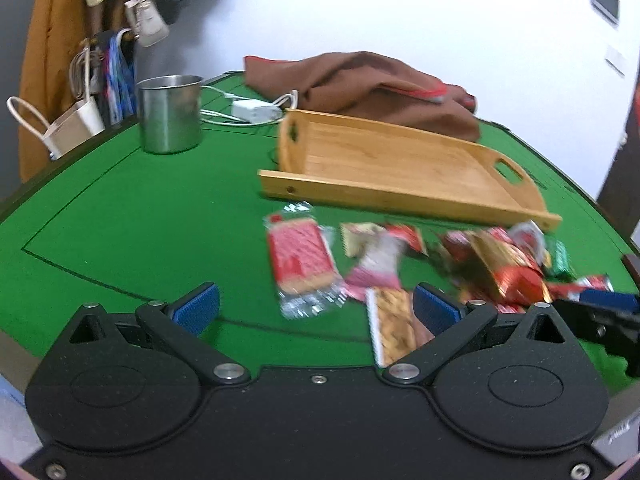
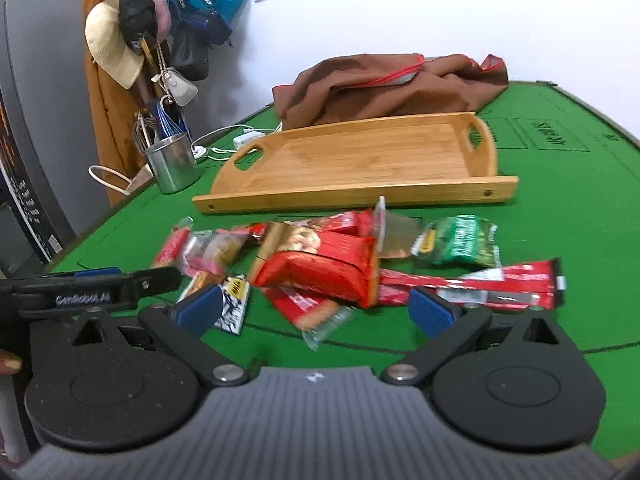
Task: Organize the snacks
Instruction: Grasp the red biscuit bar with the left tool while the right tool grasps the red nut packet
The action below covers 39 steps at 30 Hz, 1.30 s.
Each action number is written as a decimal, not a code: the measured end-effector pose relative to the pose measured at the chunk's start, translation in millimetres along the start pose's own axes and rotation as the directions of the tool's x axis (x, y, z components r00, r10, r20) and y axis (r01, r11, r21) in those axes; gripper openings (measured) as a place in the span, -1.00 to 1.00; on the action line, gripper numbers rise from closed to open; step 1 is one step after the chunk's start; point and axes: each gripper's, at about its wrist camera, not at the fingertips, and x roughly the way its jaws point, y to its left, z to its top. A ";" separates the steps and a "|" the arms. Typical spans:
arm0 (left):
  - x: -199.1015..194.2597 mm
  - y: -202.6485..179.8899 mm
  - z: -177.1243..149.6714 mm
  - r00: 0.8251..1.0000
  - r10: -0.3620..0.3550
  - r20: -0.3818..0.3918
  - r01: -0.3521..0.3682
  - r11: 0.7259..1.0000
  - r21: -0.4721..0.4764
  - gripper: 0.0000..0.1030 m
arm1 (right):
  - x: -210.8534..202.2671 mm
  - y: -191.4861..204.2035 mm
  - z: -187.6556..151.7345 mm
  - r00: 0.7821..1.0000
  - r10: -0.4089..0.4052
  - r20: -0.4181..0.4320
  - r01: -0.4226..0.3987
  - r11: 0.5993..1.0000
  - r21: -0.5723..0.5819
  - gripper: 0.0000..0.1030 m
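A heap of wrapped snacks (image 2: 320, 260) lies on the green felt table in front of a wooden tray (image 2: 360, 160) that holds nothing. In the left wrist view a red biscuit pack (image 1: 300, 260) lies just beyond my left gripper (image 1: 316, 306), which is open and holds nothing. My right gripper (image 2: 316, 308) is open too, hovering over the near edge of the heap, above a red packet (image 2: 324, 268). A green packet (image 2: 460, 242) and long red sticks (image 2: 480, 280) lie to the right. The tray (image 1: 400, 164) sits behind the snacks (image 1: 500, 264) in the left view.
A steel cup (image 1: 170, 114) stands at the back left, with a white charger and cable (image 1: 256, 110) beside it. A brown cloth bag (image 2: 380, 84) lies behind the tray. Hats and bags hang on a rack (image 2: 160, 40) left of the table.
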 end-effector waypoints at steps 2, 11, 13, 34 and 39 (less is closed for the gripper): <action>4.7 2.5 4.1 1.000 0.009 0.001 -0.009 1.000 0.000 0.98 | 5.8 3.7 1.9 1.000 0.010 0.000 -0.010 1.000 0.002 1.00; 20.4 -3.6 11.7 1.000 0.028 0.009 -0.029 0.998 0.049 0.93 | 30.3 4.4 10.9 1.000 -0.023 -0.009 0.023 0.999 0.030 1.00; 22.9 -6.6 10.7 0.998 0.064 0.015 -0.065 0.995 0.072 0.92 | 37.5 4.2 12.8 0.999 -0.041 -0.017 0.041 0.999 0.033 1.00; 34.6 21.4 12.0 1.000 -0.009 -0.028 0.006 0.992 -0.124 0.29 | 54.1 4.7 17.6 0.995 -0.073 -0.063 0.074 0.997 0.010 0.57; 35.7 16.1 10.2 1.000 -0.012 -0.019 0.010 0.994 -0.112 0.01 | 51.3 -0.3 18.1 0.997 -0.057 -0.057 0.059 0.998 0.036 0.51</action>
